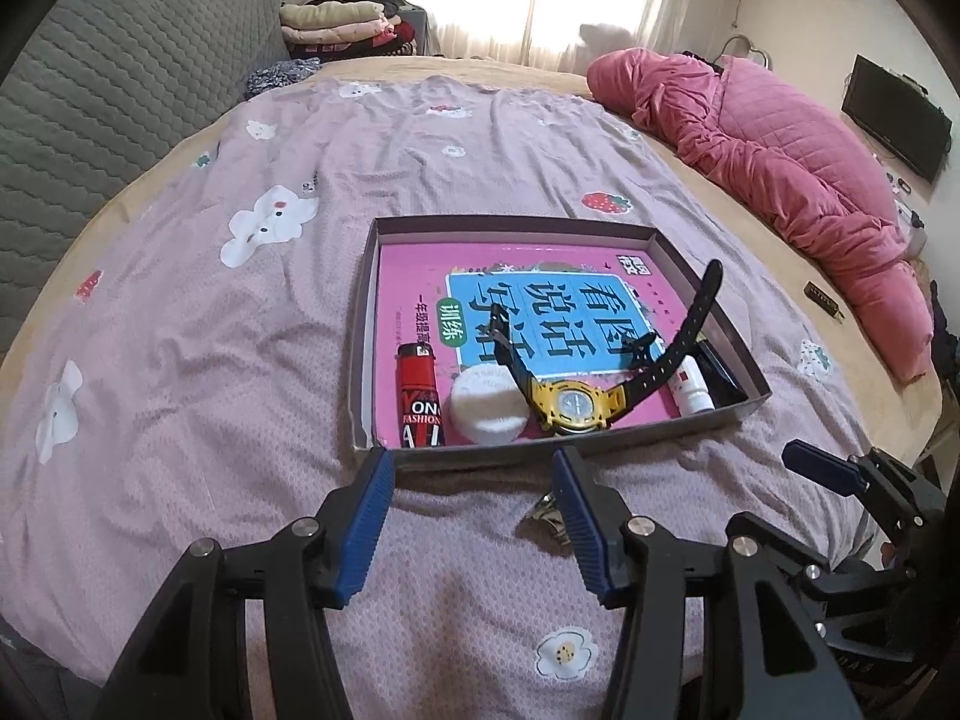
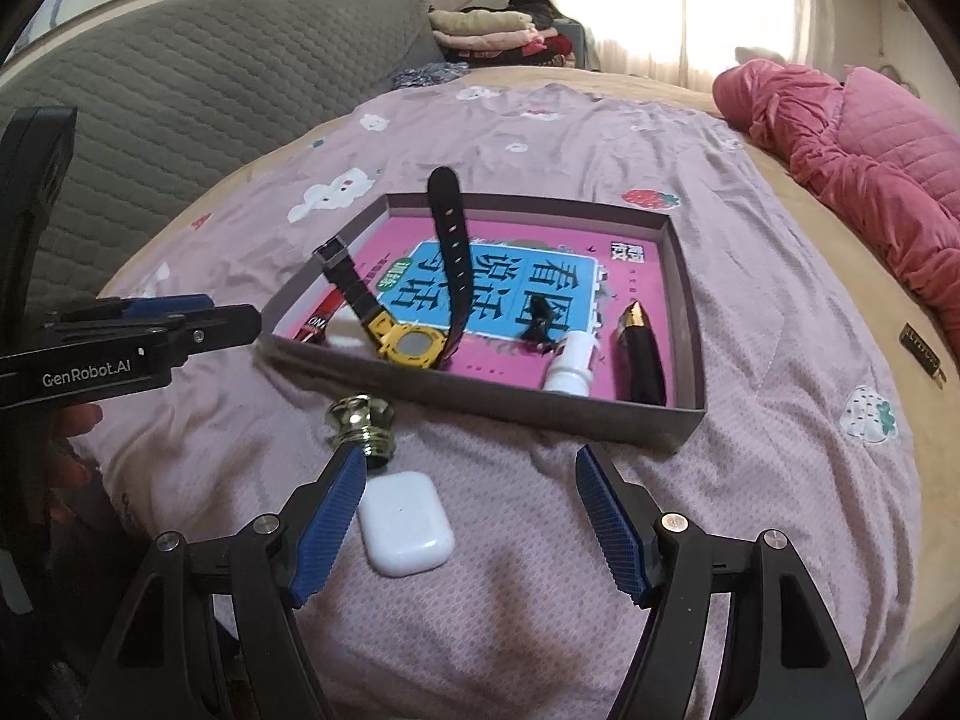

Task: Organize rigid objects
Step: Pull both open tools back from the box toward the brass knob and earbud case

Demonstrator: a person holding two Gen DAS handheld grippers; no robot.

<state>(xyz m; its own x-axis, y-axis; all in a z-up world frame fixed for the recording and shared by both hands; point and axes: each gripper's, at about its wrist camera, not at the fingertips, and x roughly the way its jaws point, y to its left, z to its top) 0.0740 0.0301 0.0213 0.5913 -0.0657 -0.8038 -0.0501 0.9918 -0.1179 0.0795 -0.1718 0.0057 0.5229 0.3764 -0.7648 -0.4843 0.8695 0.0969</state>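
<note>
White earbud case (image 2: 406, 531) beside brass knob (image 2: 362, 425)

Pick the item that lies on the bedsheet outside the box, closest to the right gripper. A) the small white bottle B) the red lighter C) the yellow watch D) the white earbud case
D: the white earbud case lies on the sheet just ahead of the open right gripper, while the watch, lighter and bottle sit inside the box.

In box (image 2: 624, 414): book (image 2: 636, 264), with watch (image 2: 414, 348), lighter (image 1: 420, 396), bottle (image 2: 573, 363) on it.
Before box, on bedsheet (image 2: 750, 510): earbud case (image 2: 405, 525); knob (image 2: 360, 423) behind it.
</note>
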